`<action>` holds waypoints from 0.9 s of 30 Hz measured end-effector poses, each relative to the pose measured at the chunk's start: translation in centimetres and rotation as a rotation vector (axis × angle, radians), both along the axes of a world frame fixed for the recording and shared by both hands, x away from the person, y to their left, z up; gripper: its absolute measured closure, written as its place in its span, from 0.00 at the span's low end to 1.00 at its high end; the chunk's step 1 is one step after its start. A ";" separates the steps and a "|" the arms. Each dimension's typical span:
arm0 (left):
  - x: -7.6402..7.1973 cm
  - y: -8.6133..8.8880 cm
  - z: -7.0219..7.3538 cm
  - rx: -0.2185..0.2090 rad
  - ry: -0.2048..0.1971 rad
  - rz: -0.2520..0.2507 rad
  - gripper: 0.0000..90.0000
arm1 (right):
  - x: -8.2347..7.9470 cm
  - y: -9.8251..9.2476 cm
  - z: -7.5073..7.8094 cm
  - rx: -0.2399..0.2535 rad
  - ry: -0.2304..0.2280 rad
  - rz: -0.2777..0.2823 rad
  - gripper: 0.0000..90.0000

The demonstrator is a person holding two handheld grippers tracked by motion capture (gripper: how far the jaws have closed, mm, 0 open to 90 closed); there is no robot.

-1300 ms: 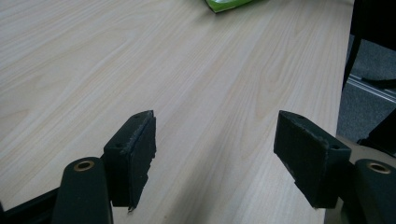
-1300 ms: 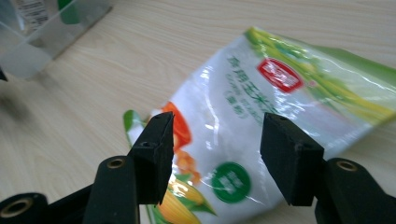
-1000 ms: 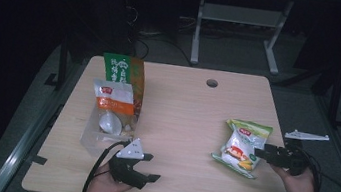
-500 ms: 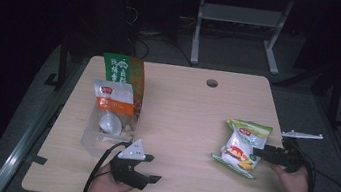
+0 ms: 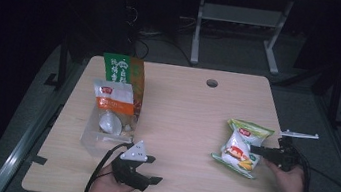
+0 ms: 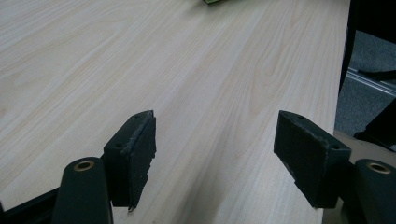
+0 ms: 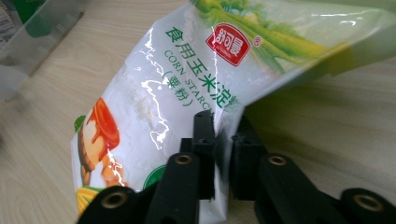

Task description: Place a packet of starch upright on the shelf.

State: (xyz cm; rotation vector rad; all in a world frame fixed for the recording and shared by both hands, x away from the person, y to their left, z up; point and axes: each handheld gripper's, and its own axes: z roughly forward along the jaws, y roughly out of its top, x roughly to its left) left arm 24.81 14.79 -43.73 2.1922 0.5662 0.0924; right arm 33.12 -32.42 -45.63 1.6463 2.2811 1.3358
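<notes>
High view: we count one table (image 5: 181, 112), three bags and two grippers. The corn starch bag (image 5: 242, 147) lies flat near the right edge. The right gripper (image 5: 258, 149) comes in from the right and its jaws have just been closing, with the bag's right edge between them. Two more bags sit at the left: a green bag (image 5: 122, 70) stands upright, and a clear pouch (image 5: 107, 115) with an orange label lies just in front of it, touching it. The left gripper (image 5: 154, 170) rests low near the front edge, near the pouch's corner, well apart from the starch bag.

Left gripper view: we see its two pads (image 6: 135, 151) spread wide over bare wood, nothing between them. One green scrap of a bag shows at the top edge.

Right gripper view: the two pads (image 7: 205, 140) are pressed together on the bag's edge, pinching the film. The clear pouch sits blurred at top left.
</notes>
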 end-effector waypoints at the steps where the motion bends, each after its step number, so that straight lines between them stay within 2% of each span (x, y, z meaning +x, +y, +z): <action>1: 0.0 0.0 0.0 0.000 0.002 0.002 0.32 | -0.1 0.1 0.1 -0.006 -0.003 -0.001 0.95; 5: 0.1 0.0 0.0 -0.005 0.004 0.006 0.32 | -0.3 0.2 0.4 -0.020 -0.002 0.009 0.97; 8: 0.1 0.0 0.1 -0.006 0.004 0.006 0.32 | -0.5 0.2 0.5 -0.014 -0.002 0.014 0.97; 16: 0.1 0.1 0.2 -0.008 -0.001 0.008 0.32 | -1.5 0.5 1.0 0.009 -0.034 0.029 0.98; 21: 0.1 0.0 0.1 -0.010 0.003 0.011 0.32 | -2.5 1.3 2.1 0.018 -0.086 0.049 0.98; 27: 0.1 -0.1 0.1 -0.012 0.002 0.011 0.32 | -3.4 2.3 3.4 0.014 -0.125 0.066 0.98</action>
